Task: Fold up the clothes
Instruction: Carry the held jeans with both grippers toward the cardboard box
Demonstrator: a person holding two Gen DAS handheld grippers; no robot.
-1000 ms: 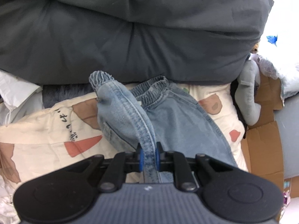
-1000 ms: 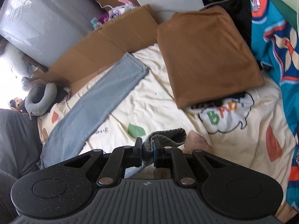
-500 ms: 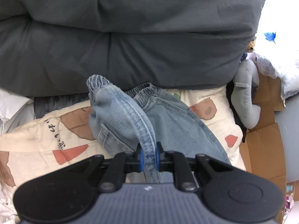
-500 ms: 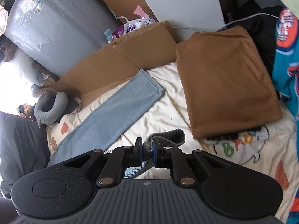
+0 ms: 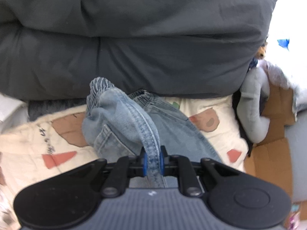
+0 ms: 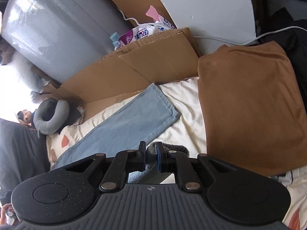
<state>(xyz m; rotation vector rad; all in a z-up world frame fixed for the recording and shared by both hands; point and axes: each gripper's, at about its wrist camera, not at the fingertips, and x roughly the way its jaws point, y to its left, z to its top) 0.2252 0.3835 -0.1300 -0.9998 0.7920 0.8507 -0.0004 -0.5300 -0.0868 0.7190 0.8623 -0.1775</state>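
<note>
Both wrist cameras look steeply down, close over the bedsheet (image 5: 220, 103), sharing the jeans (image 6: 122, 124).

Patterned bed sheet (image 6: 184, 95) bears jeans (image 6: 134, 122), brown cloth (image 6: 249, 99).

Dark grey duvet (image 5: 134, 44), grey neck pillow (image 6: 50, 118), cardboard (image 6: 134, 72), possibly a brown cushion (image 6: 251, 103)

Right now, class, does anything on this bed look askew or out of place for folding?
Yes. The jeans are bunched at the waist where the left gripper pinches a seam, while one leg lies flat. A brown folded garment lies tilted on the sheet.
</note>
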